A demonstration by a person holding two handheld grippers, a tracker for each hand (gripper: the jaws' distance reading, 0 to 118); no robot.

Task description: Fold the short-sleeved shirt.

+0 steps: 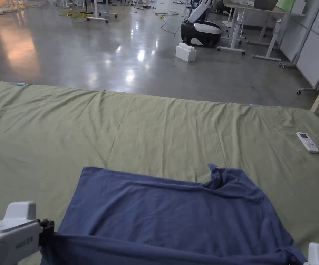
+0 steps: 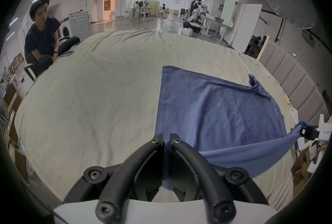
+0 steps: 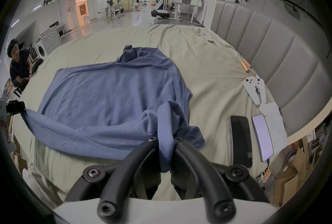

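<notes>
1. We hold the blue short-sleeved shirt by its near edge. Most of it lies flat on the green bed sheet, well toward our side of the bed.

2. Our left tongs are clamped on the shirt's near left corner. In the left gripper view a thin strip of blue cloth runs between the two closed jaws.

3. Our right tongs are clamped on a thicker bunch of cloth at the near right end, likely around a sleeve. The fabric wads up and spills over the jaws in the right gripper view.

4. The edge between the two grips is raised off the sheet and sags a little in a band. We judge the purpose is to spread and tension this side so the shirt can be laid square or carried over in a fold.

5. The far edge rests on the sheet. The far right corner has a small twisted peak standing up, which we think will need flattening.

6. A white remote lies well apart on the right. Two phones sit near the padded headboard, clear of the shirt.

7. A person sits at the far left corner of the bed, away from the work.
</notes>
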